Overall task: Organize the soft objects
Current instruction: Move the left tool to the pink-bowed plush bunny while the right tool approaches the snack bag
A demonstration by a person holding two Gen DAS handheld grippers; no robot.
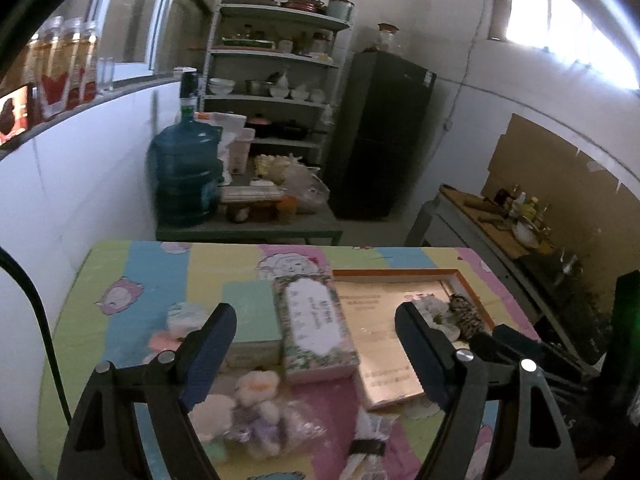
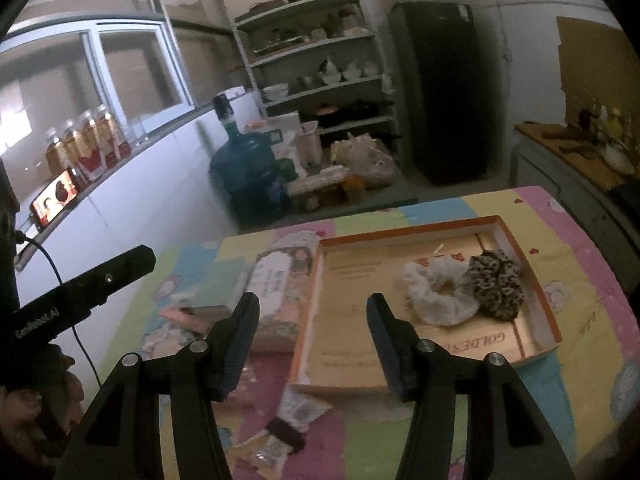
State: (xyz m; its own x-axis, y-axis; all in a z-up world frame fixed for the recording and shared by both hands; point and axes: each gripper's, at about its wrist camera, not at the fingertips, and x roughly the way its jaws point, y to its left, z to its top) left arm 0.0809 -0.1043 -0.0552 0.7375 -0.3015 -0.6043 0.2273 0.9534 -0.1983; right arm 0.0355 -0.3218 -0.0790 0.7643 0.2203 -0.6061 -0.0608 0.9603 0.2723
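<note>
Right wrist view: right gripper jaws spread, empty, above tablecloth. Beyond: shallow box holding white scrunchie touching leopard scrunchie. Left gripper spread, empty; bagged plush toys lie below, outside box.

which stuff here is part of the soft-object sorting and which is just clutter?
Job:
- white scrunchie and spotted scrunchie, both in the shallow box
- bag of plush pieces on the cloth, not yet in the box
- left gripper, right gripper, both open and empty

Lying about:
- floral box
- green box
- water jug
</note>
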